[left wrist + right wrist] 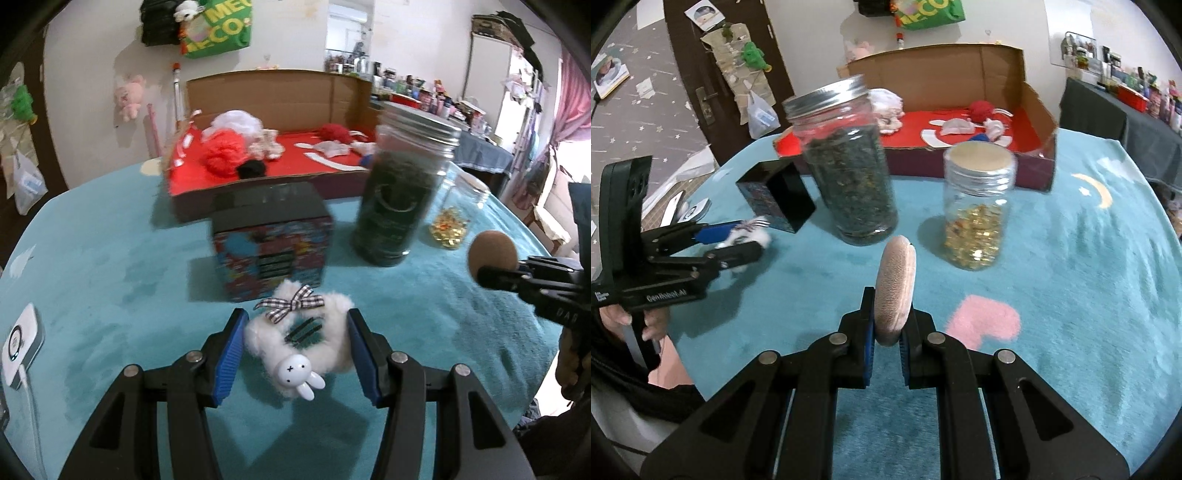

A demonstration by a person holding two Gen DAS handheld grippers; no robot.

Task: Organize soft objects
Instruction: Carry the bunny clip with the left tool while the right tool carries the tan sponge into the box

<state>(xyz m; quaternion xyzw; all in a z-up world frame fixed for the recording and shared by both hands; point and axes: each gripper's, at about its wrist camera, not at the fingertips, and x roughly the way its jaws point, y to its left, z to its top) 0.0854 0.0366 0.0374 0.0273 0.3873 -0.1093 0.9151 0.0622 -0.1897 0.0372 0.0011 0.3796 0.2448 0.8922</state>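
A white fluffy scrunchie (295,341) with a checked bow and a white rabbit charm lies on the teal cloth. My left gripper (295,325) is open around it, one blue pad on each side; it also shows in the right wrist view (738,236). My right gripper (888,314) is shut on a tan round powder puff (895,291), held upright above the cloth; the puff shows at the right of the left wrist view (493,254). A cardboard box with a red floor (332,155) at the back holds several soft items (225,151).
A tall jar of dark leaves (849,166) and a shorter jar of gold pieces (977,206) stand mid-table. A small patterned box (273,243) stands just beyond the scrunchie. A white device (20,341) with a cable lies at the left table edge.
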